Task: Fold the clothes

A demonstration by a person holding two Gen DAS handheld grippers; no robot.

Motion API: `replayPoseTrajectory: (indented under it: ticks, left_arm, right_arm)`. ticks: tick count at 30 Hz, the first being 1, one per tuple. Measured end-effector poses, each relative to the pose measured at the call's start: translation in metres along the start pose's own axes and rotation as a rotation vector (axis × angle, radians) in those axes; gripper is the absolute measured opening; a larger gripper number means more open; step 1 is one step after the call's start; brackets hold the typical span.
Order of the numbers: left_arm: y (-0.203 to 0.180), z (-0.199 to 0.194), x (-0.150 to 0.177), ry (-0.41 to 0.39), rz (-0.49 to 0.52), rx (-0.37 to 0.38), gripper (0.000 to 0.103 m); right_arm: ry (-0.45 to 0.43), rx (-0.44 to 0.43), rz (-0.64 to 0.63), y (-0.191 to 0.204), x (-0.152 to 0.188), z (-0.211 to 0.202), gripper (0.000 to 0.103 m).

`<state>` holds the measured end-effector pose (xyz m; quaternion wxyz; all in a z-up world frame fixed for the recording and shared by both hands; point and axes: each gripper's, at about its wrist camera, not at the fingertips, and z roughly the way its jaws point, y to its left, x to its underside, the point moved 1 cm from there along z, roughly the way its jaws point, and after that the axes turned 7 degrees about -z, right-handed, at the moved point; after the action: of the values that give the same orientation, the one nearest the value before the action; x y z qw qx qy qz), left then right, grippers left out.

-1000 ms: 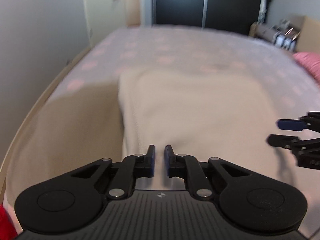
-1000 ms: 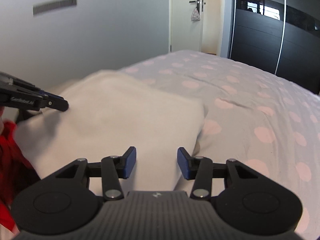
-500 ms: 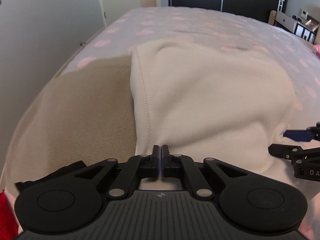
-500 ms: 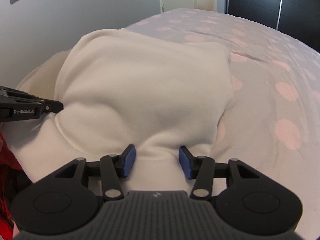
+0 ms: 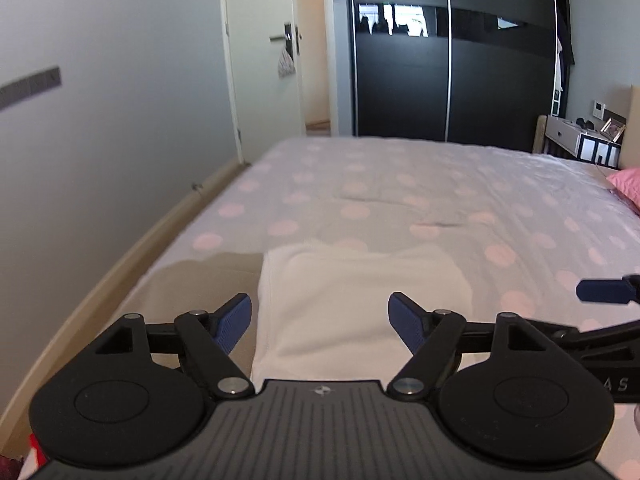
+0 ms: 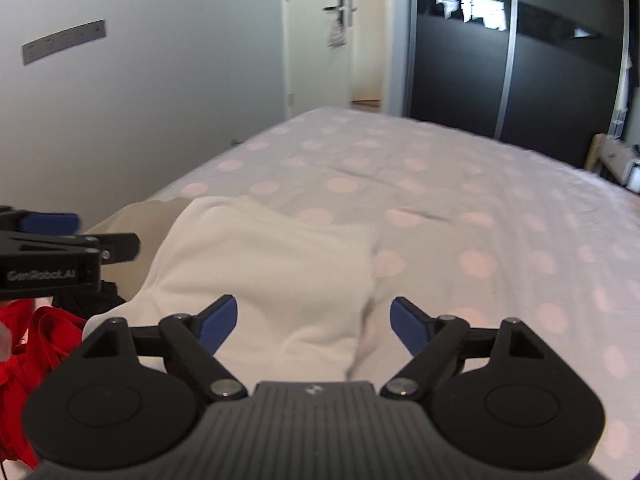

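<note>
A folded white garment (image 5: 352, 300) lies on the near part of the bed; it also shows in the right wrist view (image 6: 264, 272). My left gripper (image 5: 320, 320) is open and empty, raised above the garment's near edge. My right gripper (image 6: 314, 320) is open and empty, above the garment's right near corner. The right gripper's fingers (image 5: 600, 291) show at the right edge of the left wrist view. The left gripper's body (image 6: 52, 256) shows at the left of the right wrist view.
The bed has a grey sheet with pink dots (image 5: 440, 200). A beige cloth (image 5: 208, 280) lies left of the garment. Red (image 6: 24, 344) and black (image 6: 90, 296) clothes lie at the near left. A pink pillow (image 5: 626, 188), wall, door and dark wardrobe (image 5: 452, 60) surround the bed.
Both grippers have let go of the white garment, opened wide and lifted back. The garment has dropped flat onto the bed in a folded shape.
</note>
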<state>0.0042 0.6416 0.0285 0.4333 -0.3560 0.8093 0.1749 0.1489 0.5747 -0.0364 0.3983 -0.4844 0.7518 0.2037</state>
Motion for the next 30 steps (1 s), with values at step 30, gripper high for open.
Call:
replayPoseTrajectory:
  ticks: [30]
  left_arm:
    - [-0.025, -0.031, 0.048, 0.158, -0.043, -0.006, 0.076]
  right_arm:
    - [0.072, 0.003, 0.142, 0.027, 0.063, -0.057, 0.087]
